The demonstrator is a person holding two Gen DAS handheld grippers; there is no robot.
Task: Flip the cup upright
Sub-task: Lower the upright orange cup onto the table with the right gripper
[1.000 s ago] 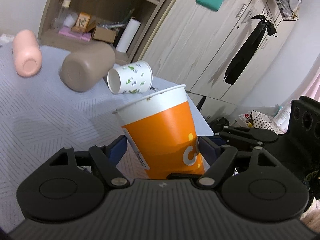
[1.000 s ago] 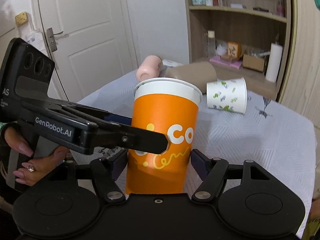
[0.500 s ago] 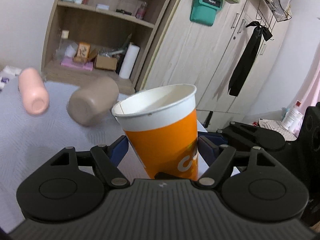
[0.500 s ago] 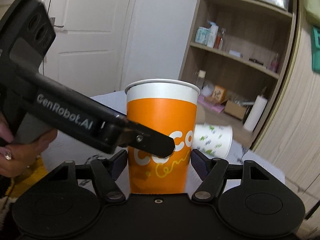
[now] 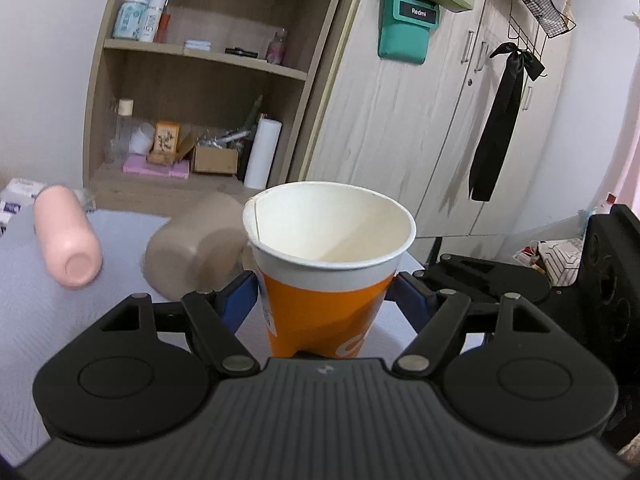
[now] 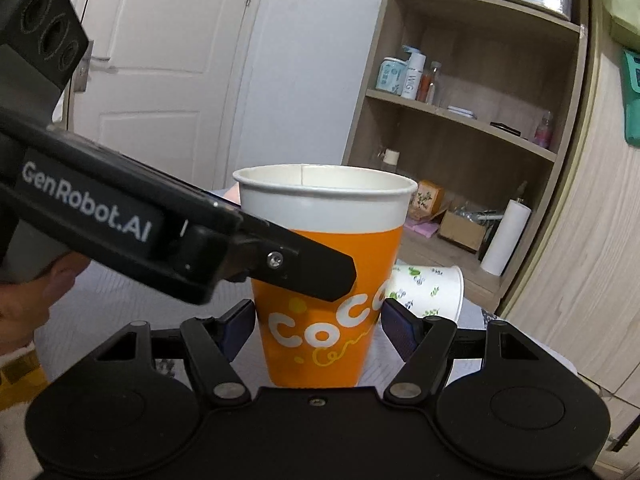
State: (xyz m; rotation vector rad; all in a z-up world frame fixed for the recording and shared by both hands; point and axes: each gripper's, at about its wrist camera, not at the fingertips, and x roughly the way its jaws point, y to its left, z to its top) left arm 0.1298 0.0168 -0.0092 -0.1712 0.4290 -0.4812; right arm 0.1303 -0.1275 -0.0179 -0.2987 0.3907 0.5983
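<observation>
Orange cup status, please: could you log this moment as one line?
orange cup: upright | left gripper: shut on it | right gripper: open beside it | floral cup: on side

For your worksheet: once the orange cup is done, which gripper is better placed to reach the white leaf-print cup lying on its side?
Probably the right gripper: the leaf-print cup lies just beyond its right finger. The left gripper grips the orange cup, which hides that cup.
</observation>
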